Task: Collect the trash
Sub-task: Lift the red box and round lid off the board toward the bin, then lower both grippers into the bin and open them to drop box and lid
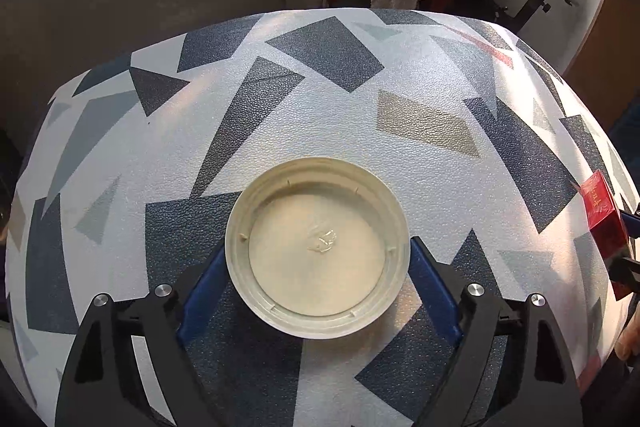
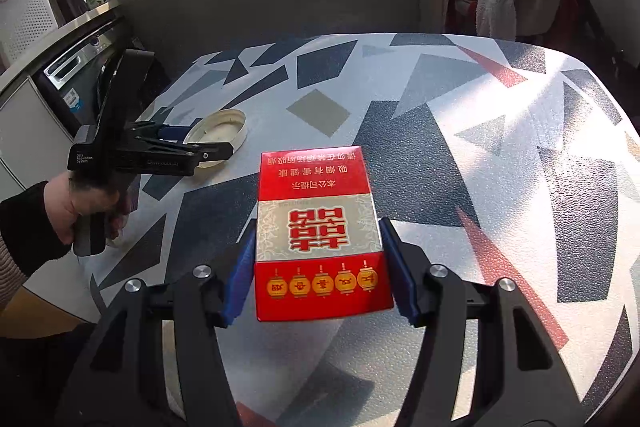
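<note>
1. We put our left gripper (image 1: 318, 259) around the round lid (image 1: 317, 247) on the table (image 1: 420, 131). The blue pads sit right at its rim, so we can pick it up.
2. The lid lies open side up with only a small shiny blob in it.
3. Our right gripper (image 2: 318, 267) holds the red box (image 2: 320, 235) by its sides, above the table.

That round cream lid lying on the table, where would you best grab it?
Across its outer rim, from above and the near side: the lid lies flat, open side up, so only its low round wall offers grip. The left claw already straddles it, pads at opposite edges.
</note>
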Motion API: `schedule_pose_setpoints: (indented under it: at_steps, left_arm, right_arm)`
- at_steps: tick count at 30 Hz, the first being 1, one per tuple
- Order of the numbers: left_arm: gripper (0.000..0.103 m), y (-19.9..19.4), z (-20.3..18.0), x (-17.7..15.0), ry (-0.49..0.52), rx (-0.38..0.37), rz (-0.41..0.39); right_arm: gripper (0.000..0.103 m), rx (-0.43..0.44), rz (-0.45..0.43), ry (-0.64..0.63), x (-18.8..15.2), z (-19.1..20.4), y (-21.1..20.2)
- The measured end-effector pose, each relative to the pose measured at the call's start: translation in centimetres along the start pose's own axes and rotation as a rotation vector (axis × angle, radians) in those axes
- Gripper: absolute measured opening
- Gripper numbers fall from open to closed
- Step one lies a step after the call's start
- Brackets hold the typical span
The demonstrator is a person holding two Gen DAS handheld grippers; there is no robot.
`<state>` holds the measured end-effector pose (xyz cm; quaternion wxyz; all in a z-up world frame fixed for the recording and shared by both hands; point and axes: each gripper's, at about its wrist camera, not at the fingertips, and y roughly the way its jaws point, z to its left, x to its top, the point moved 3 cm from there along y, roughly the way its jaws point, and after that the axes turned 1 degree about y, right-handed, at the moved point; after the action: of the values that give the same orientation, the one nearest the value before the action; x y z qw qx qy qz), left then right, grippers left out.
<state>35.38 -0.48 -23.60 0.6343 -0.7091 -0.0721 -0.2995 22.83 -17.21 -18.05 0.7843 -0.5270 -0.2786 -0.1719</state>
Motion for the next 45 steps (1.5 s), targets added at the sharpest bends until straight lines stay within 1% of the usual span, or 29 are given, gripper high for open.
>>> schedule_pose_setpoints:
  at_steps: [2, 5, 9, 13, 19, 22, 25, 32, 38, 45]
  left_arm:
    - [0.084, -1.1, -0.5, -0.7, -0.007, -0.009, -0.019]
    - [0.084, -3.1, -1.7, -2.1, 0.01, -0.009, -0.052]
    - [0.084, -6.1, -3.4, -4.3, -0.002, -0.035, -0.092]
    - [0.084, -8.9, -5.3, -6.6, 0.002, -0.056, -0.133]
    - [0.084, -12.4, -8.1, -10.0, 0.027, -0.076, -0.183]
    - [0.084, -13.6, -8.9, -11.7, 0.009, -0.092, -0.191]
    - [0.084, -14.7, -9.8, -13.3, 0.017, -0.091, -0.2]
    - [0.085, -17.0, -11.8, -17.0, 0.067, -0.083, -0.214]
    - [0.085, -18.8, -13.2, -20.3, 0.089, -0.088, -0.221]
    - [0.085, -19.7, -15.3, -24.0, 0.133, -0.097, -0.217]
  right_arm:
    - [0.059, -0.001, -0.002, 0.005, -0.2, 0.3, -0.6]
    - [0.059, -0.011, -0.007, -0.002, -0.7, 0.8, -1.8]
    - [0.059, -0.005, -0.016, 0.021, -1.6, 1.0, -3.3]
    - [0.059, -0.002, -0.024, 0.034, -3.0, 1.5, -4.8]
    - [0.059, -0.017, -0.023, 0.011, -5.3, 2.2, -6.6]
    - [0.059, -0.014, -0.027, 0.021, -6.4, 2.3, -7.5]
    - [0.059, -0.016, -0.037, 0.018, -7.6, 2.6, -8.6]
    - [0.059, -0.013, -0.054, 0.003, -9.8, 3.5, -10.3]
    - [0.059, -0.012, -0.064, 0.003, -11.5, 3.9, -11.6]
    - [0.059, -0.009, -0.065, 0.021, -13.5, 4.1, -12.3]
